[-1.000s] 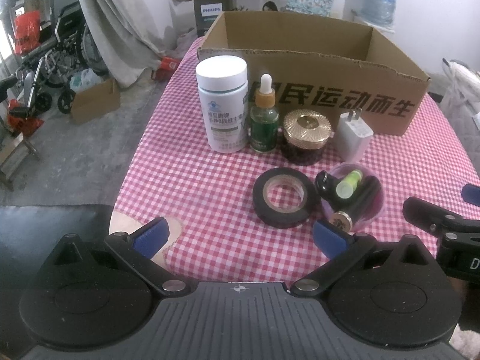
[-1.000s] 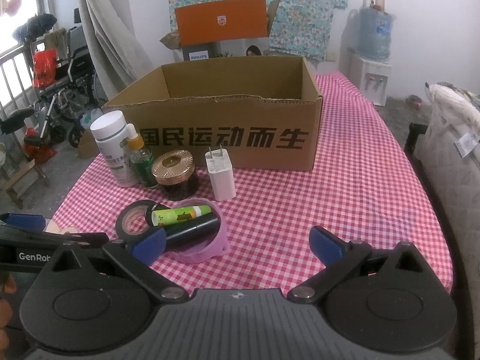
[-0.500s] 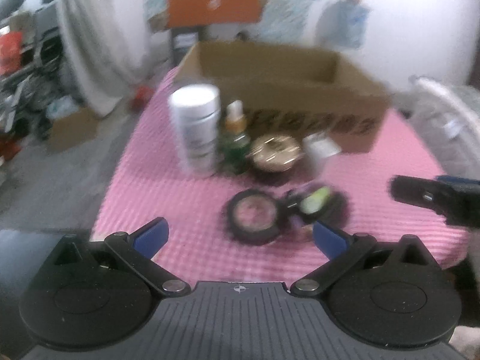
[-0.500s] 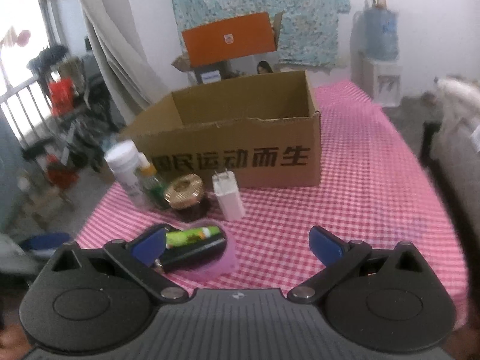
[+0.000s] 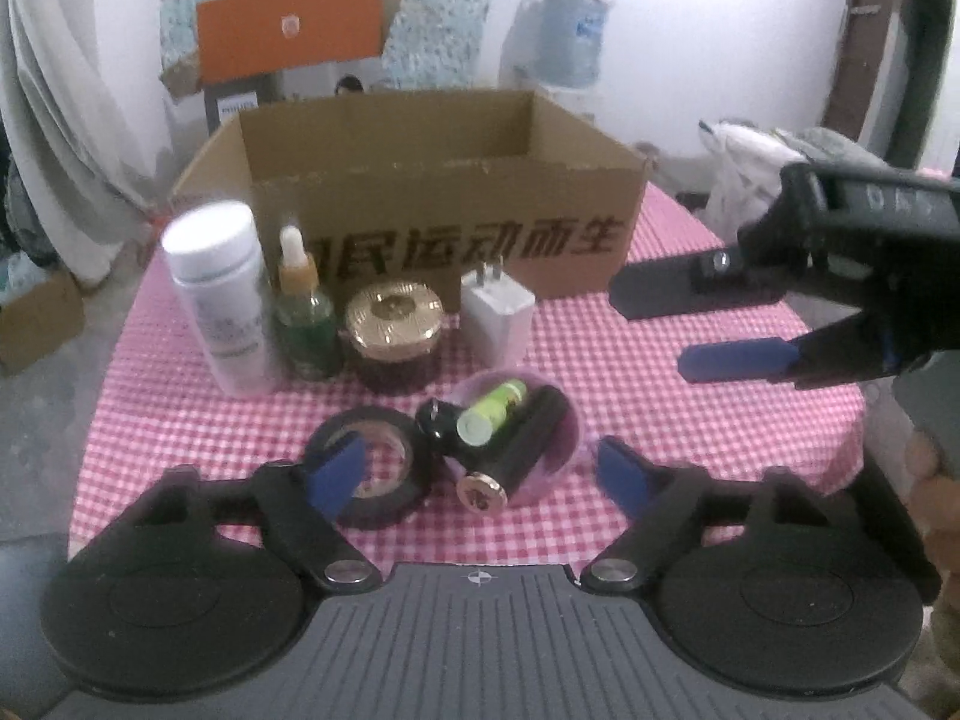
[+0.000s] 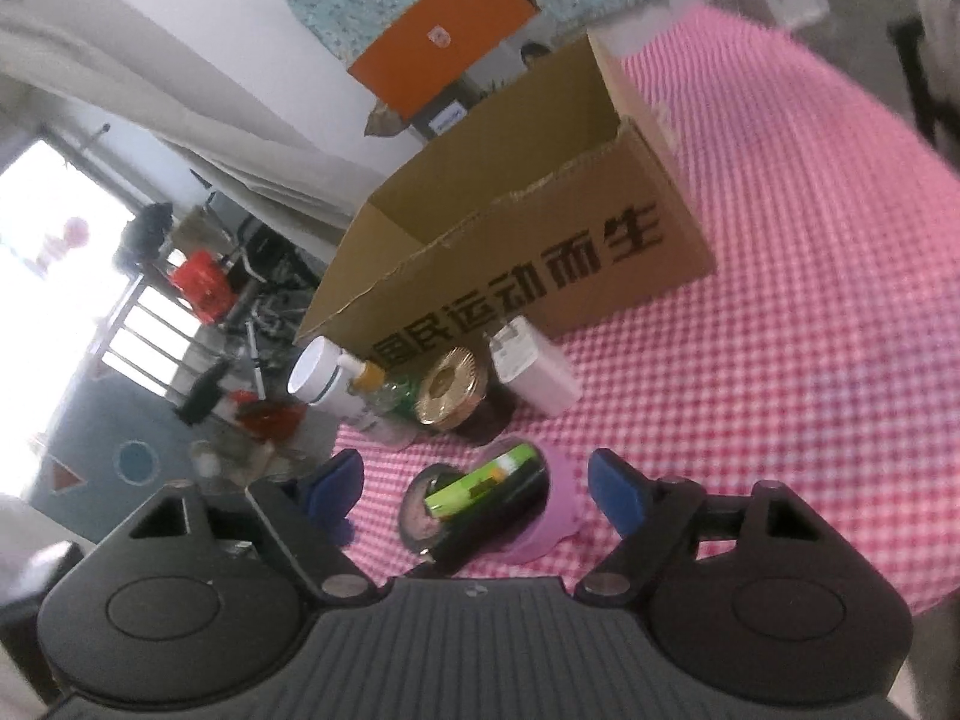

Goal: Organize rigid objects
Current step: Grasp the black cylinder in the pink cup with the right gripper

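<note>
An open cardboard box (image 5: pixel 420 180) (image 6: pixel 540 228) stands on the red checked tablecloth (image 5: pixel 630 372). Lined up before it are a white bottle (image 5: pixel 216 294), a green dropper bottle (image 5: pixel 303 312), a gold-lidded jar (image 5: pixel 393 330) and a white charger (image 5: pixel 498 312). Nearer lie a black tape roll (image 5: pixel 372 468) and a purple bowl (image 5: pixel 558 414) (image 6: pixel 558 510) holding a green tube (image 5: pixel 492 414) and a black cylinder (image 5: pixel 528 438). My left gripper (image 5: pixel 477 474) hovers just short of tape and bowl, jaws closing, pads touching nothing. My right gripper (image 6: pixel 477 486) (image 5: pixel 657 330) is rolled, closing, with the bowl framed between its fingers, untouched.
An orange-lidded carton (image 5: pixel 288 36) and a water jug (image 5: pixel 570 36) stand behind the table. Floor clutter and a wheelchair lie off the table's left edge (image 6: pixel 198 282). Bare cloth stretches to the right of the box (image 6: pixel 810 240). A hand (image 5: pixel 936 480) shows at the right.
Both grippers' jaws have narrowed. The right gripper rolled sideways and came in closer to the purple bowl. In the left view it now reaches in higher from the right.
</note>
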Tool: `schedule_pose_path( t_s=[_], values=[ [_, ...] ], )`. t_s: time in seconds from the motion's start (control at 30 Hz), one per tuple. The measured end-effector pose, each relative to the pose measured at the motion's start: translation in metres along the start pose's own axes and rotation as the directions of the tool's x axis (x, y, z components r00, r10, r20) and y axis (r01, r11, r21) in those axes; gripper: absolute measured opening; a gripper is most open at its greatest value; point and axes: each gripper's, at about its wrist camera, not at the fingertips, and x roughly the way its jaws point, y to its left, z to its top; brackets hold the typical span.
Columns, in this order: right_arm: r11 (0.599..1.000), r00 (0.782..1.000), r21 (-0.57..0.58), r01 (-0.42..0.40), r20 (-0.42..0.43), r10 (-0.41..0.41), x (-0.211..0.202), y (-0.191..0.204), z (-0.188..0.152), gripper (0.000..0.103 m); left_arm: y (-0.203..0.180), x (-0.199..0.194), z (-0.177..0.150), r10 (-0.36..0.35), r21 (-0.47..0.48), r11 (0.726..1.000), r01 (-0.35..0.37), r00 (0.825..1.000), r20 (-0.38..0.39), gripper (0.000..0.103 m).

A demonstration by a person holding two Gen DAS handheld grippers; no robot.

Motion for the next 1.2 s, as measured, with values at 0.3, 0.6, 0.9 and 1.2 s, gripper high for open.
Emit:
schedule_pose_path(
  t_s=[0.3,0.6,0.9,1.2],
  values=[
    [0.986,0.987,0.122,-0.112,-0.1,0.124,0.033,-0.01,0.006,0.061,0.01,0.023,0.004,-0.025,-0.05,0.999,0.02,0.995,-0.097,0.046],
    [0.982,0.979,0.172,-0.072,-0.176,0.103,0.047,-0.029,0.004,0.049,-0.003,0.033,0.001,-0.113,-0.044,0.993,0.107,0.977,-0.181,0.024],
    [0.991,0.973,0.134,-0.024,-0.224,0.053,0.059,-0.031,0.003,0.04,-0.012,0.044,0.008,-0.145,-0.033,0.989,0.142,0.969,-0.201,0.024],
    [0.995,0.953,0.1,0.004,-0.301,0.026,0.074,-0.026,0.001,0.035,-0.004,0.054,0.016,-0.192,-0.107,0.979,0.172,0.957,-0.219,0.025]
  ],
)
